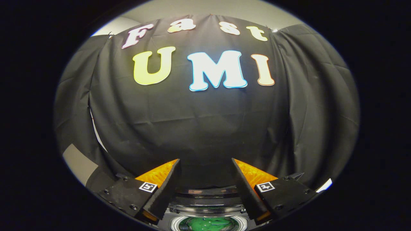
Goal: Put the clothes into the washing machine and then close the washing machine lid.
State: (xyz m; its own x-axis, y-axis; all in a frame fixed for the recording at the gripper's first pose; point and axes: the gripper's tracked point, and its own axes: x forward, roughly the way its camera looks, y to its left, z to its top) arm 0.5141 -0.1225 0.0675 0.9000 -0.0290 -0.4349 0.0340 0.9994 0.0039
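Black cloth hangs across the booth wall ahead of you, well beyond the gripper (205, 166), whose fingers stand apart with nothing between them. Below and between them sits the washing machine (208, 211), its round opening showing something green (208, 224), likely the clothes already inside, though you cannot tell for sure. Cloth would be soft and light; the lid, judged stiff and rigid, wants a hold at its edge.

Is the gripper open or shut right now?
Open: the gripper has its fingers spread wide with nothing between them, above the washer.
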